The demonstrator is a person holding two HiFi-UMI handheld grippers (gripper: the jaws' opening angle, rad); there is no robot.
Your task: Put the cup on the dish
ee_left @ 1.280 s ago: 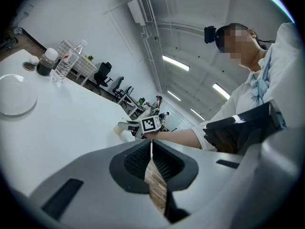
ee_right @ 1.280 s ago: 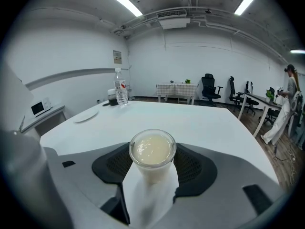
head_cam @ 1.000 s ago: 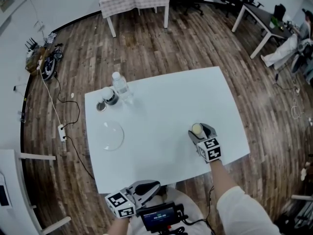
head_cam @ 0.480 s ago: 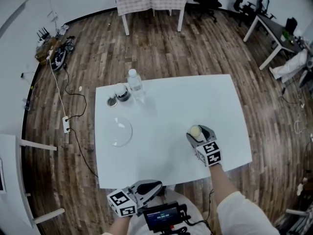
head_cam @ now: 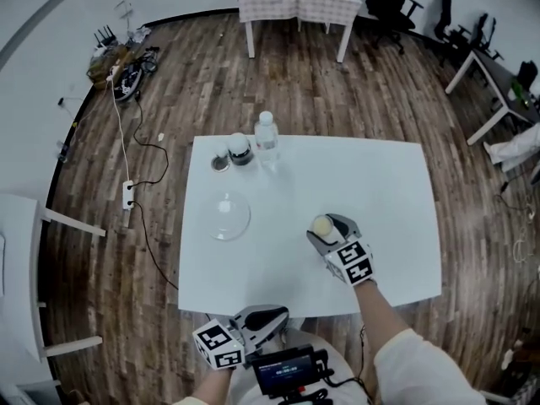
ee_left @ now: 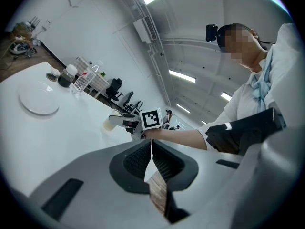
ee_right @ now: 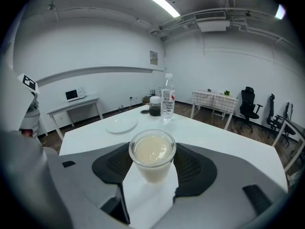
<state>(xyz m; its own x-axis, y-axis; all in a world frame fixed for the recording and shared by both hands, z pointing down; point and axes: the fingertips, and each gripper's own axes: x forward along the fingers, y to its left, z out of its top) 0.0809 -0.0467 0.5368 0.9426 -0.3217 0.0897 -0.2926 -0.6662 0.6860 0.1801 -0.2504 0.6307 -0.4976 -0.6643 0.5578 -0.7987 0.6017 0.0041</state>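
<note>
Head view: a white rectangular table [head_cam: 396,167] stands on a dark plank floor [head_cam: 169,83] in an office room. A round clear glass dish [head_cam: 229,216] lies on the table's left part. Behind it stand a clear plastic bottle [head_cam: 267,139] and a dark, white-capped jar [head_cam: 240,149]. The right gripper [head_cam: 324,228] clamps a clear cup [head_cam: 321,224] of creamy liquid between wide-set jaws, nearer the dish than a second ago but apart from it. The left gripper [head_cam: 261,319], jaws together and empty, hangs at the table's near edge.
</note>
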